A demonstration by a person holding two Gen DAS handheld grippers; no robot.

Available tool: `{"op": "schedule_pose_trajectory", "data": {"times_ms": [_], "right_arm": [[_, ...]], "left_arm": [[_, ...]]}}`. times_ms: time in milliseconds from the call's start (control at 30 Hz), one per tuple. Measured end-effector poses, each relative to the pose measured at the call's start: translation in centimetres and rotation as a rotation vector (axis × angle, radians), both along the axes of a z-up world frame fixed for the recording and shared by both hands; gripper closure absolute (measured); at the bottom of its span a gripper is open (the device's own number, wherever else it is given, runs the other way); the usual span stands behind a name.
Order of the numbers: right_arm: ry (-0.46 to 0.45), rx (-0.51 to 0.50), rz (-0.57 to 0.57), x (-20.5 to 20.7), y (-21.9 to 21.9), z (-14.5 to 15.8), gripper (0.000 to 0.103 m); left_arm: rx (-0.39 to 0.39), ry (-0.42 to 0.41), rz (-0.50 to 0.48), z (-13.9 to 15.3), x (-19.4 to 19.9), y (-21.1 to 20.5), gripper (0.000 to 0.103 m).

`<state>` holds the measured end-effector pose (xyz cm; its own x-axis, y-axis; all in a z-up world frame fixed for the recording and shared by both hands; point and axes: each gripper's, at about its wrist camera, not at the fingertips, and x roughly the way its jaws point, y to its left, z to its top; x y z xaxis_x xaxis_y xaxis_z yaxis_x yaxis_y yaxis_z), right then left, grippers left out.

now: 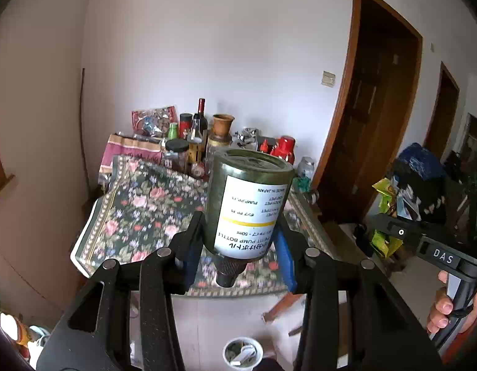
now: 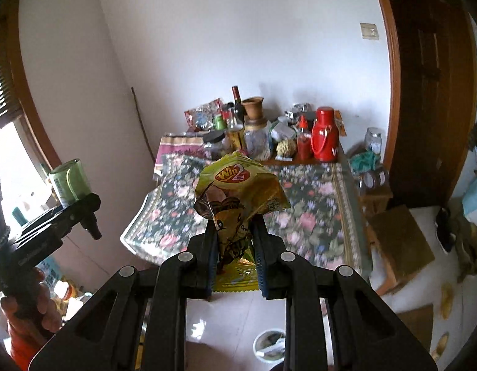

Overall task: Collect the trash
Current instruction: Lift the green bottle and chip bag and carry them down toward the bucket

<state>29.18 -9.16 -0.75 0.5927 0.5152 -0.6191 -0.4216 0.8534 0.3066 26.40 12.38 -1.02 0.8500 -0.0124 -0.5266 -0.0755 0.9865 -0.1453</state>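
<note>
My left gripper (image 1: 238, 241) is shut on a green pump bottle (image 1: 247, 204) with a white label, held upside down, its black neck pointing toward me. It also shows in the right wrist view (image 2: 70, 184) at the left. My right gripper (image 2: 235, 232) is shut on a yellow snack wrapper (image 2: 238, 191) marked "Win2". The wrapper (image 1: 385, 198) and the right gripper also show at the right of the left wrist view. Both are held above the floor, in front of the table. A white trash bin (image 1: 243, 354) with scraps in it stands on the floor below; it also shows in the right wrist view (image 2: 269, 346).
A table with a floral cloth (image 2: 300, 204) stands ahead, crowded at its back with bottles, jars, a clay vase (image 2: 253, 108) and a red thermos (image 2: 325, 136). A wooden stool (image 2: 399, 241) and a dark door (image 2: 430, 77) are to the right. A window is at the left.
</note>
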Motion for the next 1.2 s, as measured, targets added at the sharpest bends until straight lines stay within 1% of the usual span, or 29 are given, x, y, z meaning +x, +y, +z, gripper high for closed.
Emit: {"op": "schedule_pose_trajectory", "data": {"times_ms": [133,300,467,600,700,800,900,933,1000,1033,1067,1133,1200], "right_arm": [[0.043,-0.017,-0.017,-2.9,0.2,-0.9,0.084],[0.113,-0.041,-0.026,-5.2,0.2,-2.1,0.084],[0.176,-0.069,-0.011,-5.9,-0.3,-4.2,0.084],[0.224,-0.079,0.019,-5.2,-0.7,-6.5,0.084],[0.26,-0.089,0.042,-4.2,-0.9,-8.6,0.084],[0.294,-0.111,0.062,-3.2,-1.0,-11.3,0.084],[0.354,-0.131,0.082,-2.1,-1.4,-15.3,0.084],[0.383,-0.141,0.089,-1.7,-1.4,-17.4,0.084],[0.417,-0.158,0.098,-1.2,-1.4,-20.3,0.084],[0.443,-0.175,0.102,-0.9,-1.3,-22.8,0.084],[0.46,-0.184,0.105,-0.6,-1.2,-24.0,0.084],[0.511,-0.199,0.108,-0.1,-1.1,-28.3,0.084],[0.545,-0.212,0.113,0.1,-0.9,-31.7,0.084]], "left_arm": [[-0.017,0.03,-0.024,-0.9,-3.1,0.4,0.06],[-0.023,0.104,-0.051,-2.7,-4.5,-0.1,0.061],[-0.048,0.159,-0.077,-4.8,-5.0,-1.5,0.061],[-0.066,0.225,-0.076,-7.6,-4.3,-2.6,0.061],[-0.065,0.293,-0.072,-10.5,-3.3,-3.6,0.061],[-0.076,0.37,-0.069,-14.4,-1.8,-4.6,0.061],[-0.092,0.427,-0.065,-18.6,-0.4,-5.7,0.061],[-0.094,0.44,-0.061,-20.0,0.0,-5.8,0.061],[-0.111,0.465,-0.059,-23.0,0.8,-6.2,0.061],[-0.121,0.48,-0.058,-24.4,1.1,-6.3,0.061],[-0.132,0.501,-0.053,-26.4,1.5,-6.3,0.061],[-0.146,0.535,-0.041,-30.0,1.9,-6.2,0.061],[-0.157,0.569,-0.027,-33.5,2.0,-6.0,0.061]]}}
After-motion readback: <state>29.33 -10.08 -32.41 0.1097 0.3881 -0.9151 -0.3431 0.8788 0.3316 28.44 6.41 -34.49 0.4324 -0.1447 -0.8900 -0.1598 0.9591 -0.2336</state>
